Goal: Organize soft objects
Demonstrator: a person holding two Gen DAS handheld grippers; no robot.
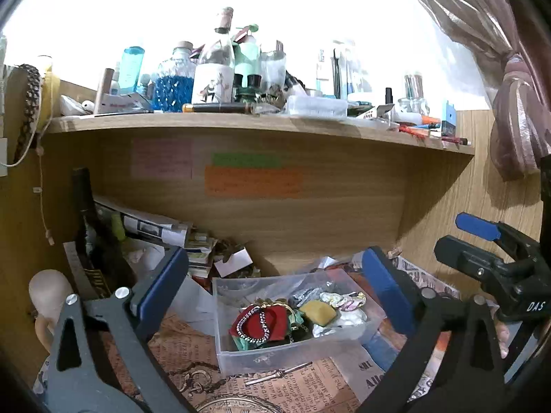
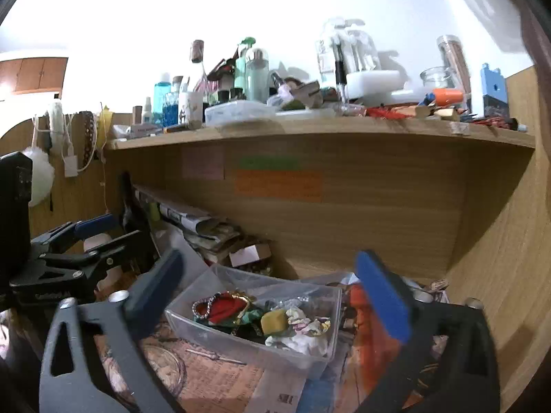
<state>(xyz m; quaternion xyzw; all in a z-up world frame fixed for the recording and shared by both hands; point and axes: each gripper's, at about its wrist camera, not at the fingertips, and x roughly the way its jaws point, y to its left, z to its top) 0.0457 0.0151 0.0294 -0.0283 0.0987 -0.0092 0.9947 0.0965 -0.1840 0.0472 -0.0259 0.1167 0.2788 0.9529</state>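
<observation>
Under the shelf (image 1: 261, 127), on the papered bench (image 1: 296, 385): one clear bin (image 1: 275, 347) between both claws. Left claw (image 1: 275, 285) wide open, empty; right claw (image 2: 272, 296) also open, empty. Bin holds, left to right, one red pouch (image 1: 272, 323), one yellow sponge (image 1: 318, 312), one floral cloth (image 1: 344, 300). Three sticky notes (image 1: 253, 180) behind.

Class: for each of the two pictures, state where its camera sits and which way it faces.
Left wrist: on the left gripper, facing the clear box under the shelf; own open jaws show, right gripper alongside.
Right wrist: on the right gripper, facing the clear box; own open jaws show, left gripper alongside.
Shared: box, shelf.
</observation>
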